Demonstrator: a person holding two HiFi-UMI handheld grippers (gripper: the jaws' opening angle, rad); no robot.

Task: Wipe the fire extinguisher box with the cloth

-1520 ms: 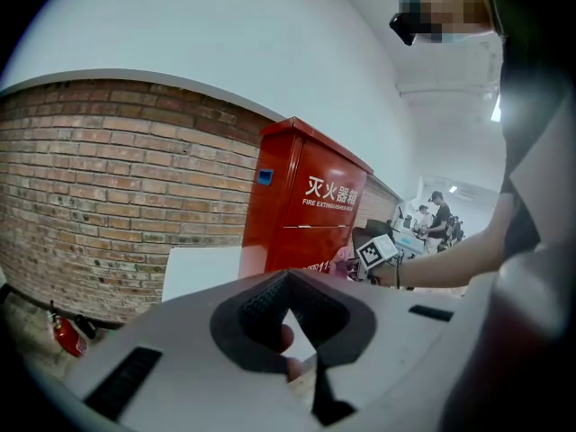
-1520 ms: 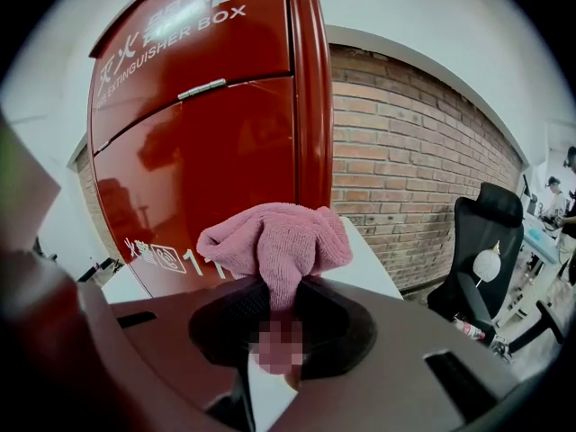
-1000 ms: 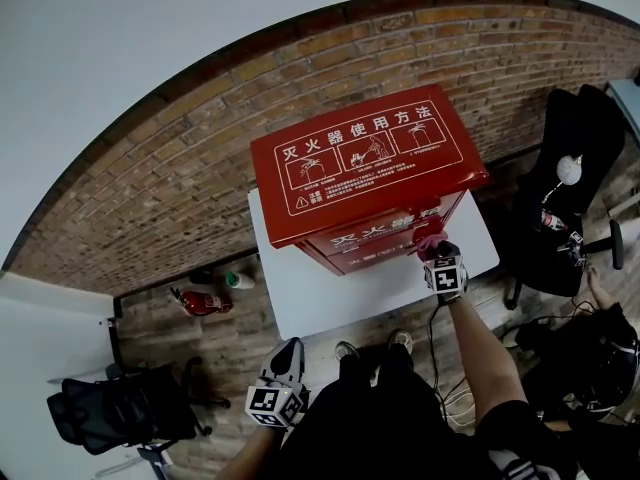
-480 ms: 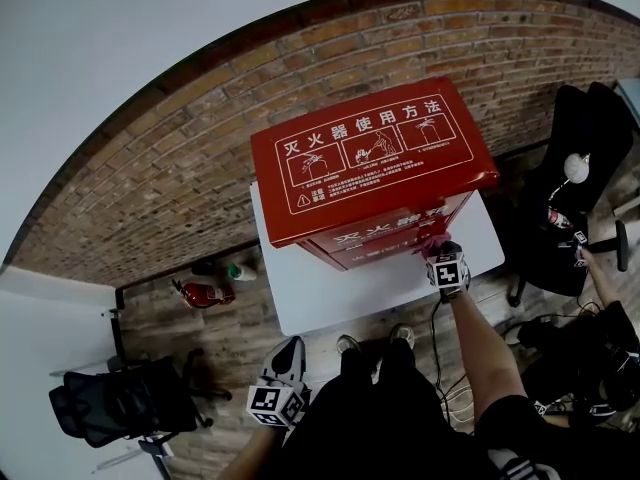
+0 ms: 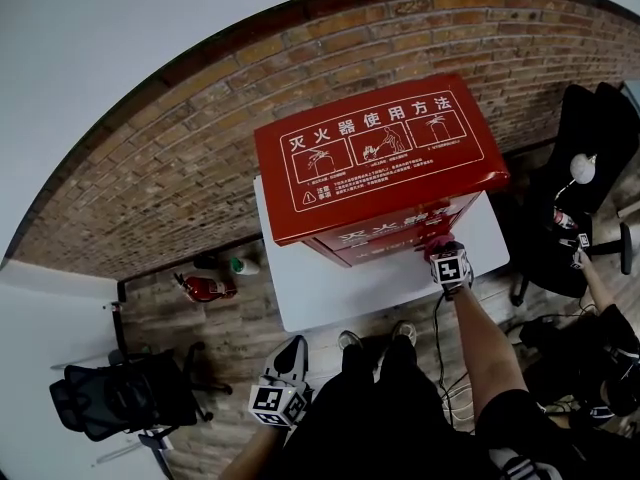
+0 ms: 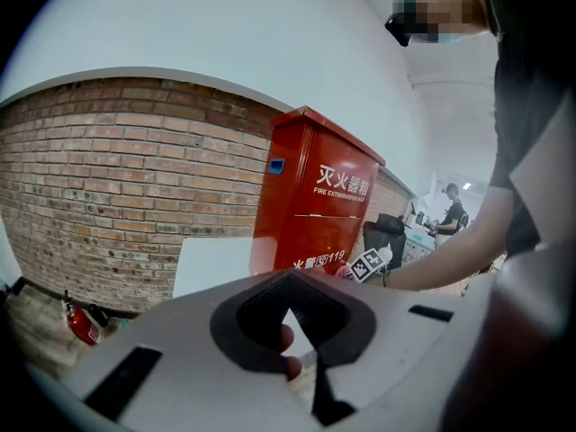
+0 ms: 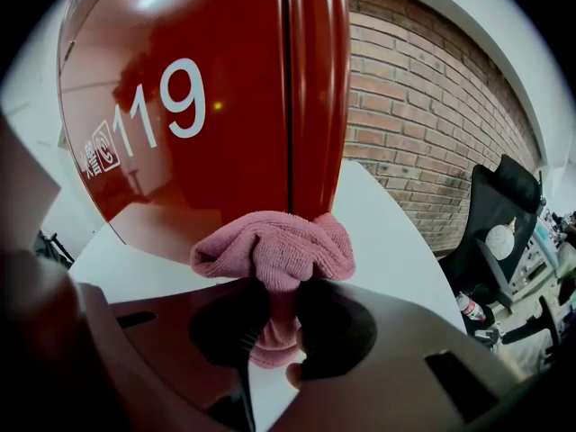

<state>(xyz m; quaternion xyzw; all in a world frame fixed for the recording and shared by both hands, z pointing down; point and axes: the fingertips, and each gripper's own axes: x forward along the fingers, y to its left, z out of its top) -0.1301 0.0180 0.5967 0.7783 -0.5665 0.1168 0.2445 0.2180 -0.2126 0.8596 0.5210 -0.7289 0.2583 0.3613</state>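
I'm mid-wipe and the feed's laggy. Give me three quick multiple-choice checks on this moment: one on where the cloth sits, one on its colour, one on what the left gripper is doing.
1. Where on the fire extinguisher box is the cloth?
A. On its lid
B. Low on its front
C. On its back

2. What colour is the cloth?
A. Blue
B. Pink
C. Yellow

3. What is the left gripper doing?
A. Clamping the cloth
B. Pressing on the box
C. Holding nothing, away from the box

Answers:
1 B: the right gripper view shows it bunched against the bottom of the red front.
2 B: it shows plainly pink between the jaws.
3 C: its jaws meet on nothing, and the head view shows it down by the person's legs. The right gripper is the one clamping the cloth.
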